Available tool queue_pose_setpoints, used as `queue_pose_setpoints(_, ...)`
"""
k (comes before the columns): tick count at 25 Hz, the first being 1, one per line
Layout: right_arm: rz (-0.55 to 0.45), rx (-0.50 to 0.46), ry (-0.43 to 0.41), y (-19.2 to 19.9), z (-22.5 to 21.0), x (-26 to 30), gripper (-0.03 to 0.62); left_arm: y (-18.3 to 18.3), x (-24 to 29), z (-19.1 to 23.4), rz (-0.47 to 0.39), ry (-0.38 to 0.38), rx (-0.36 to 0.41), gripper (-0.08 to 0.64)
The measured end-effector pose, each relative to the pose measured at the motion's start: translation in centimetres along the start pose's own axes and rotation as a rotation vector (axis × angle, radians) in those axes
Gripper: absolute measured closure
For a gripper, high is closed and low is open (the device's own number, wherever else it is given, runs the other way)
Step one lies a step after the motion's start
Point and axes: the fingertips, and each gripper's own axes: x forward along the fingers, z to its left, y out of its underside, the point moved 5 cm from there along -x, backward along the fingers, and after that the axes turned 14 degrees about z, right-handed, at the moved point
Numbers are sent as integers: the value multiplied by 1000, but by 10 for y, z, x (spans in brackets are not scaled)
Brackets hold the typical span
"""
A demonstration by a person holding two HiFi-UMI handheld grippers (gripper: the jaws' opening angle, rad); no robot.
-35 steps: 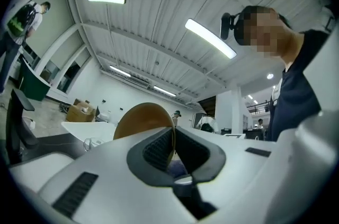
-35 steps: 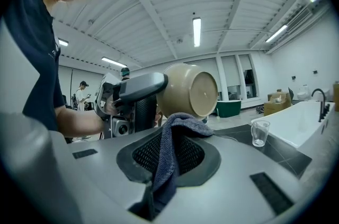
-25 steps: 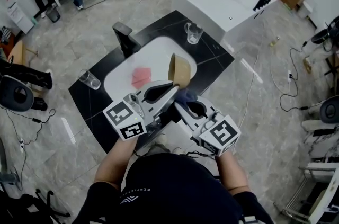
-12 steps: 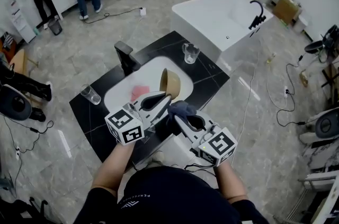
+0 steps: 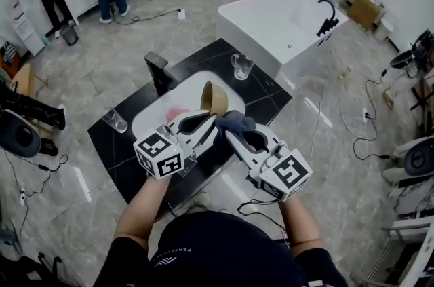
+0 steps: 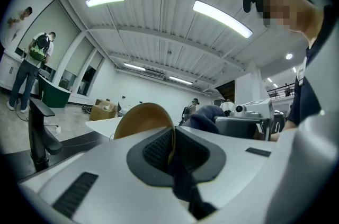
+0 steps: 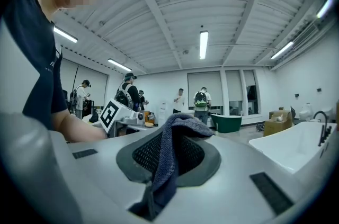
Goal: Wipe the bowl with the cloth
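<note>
Drawn closer to the person since a second ago, the bowl (image 5: 214, 99) hangs tilted over the sink (image 5: 150, 110), its rim pinched by the closed jaws of the left gripper (image 5: 205, 120). The cloth (image 5: 235, 121), clamped in the jaws of the right gripper (image 5: 229, 134), has come up just beside the bowl; whether they touch is unclear. Wiping looks about to start above the table (image 5: 266, 93).

no legible txt, shirt print (image 5: 178, 254) unreadable
</note>
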Motion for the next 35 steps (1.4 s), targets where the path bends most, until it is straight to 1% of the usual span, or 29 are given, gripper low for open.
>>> queue_pose_setpoints(3,-13,-35,15,-10,-5,1,531,0,2,-8,7,25,6,540)
queue_pose_setpoints(7,-30,-68,41,-19,-10,1,531,2,2,-21,26,72,36,540)
queue_pose_setpoints(10,-39,-62,56,-21,-13,0,531,4,1,-30,38,108,57,540)
queue_pose_setpoints(16,-56,-45,71,-18,-17,-7,531,7,-10,-42,73,183,57,540)
queue_pose_setpoints(22,-73,-24,70,-16,-21,-12,531,11,-25,-50,81,292,92,540)
queue_pose_setpoints(26,-85,-8,60,-15,-22,-15,531,9,-33,-54,55,356,89,540)
queue_pose_setpoints(31,-109,49,75,-12,-31,-18,531,3,-41,-58,-8,435,61,540)
queue_pose_setpoints(35,-116,66,82,-10,-34,-20,531,-1,-45,-61,-52,489,42,540)
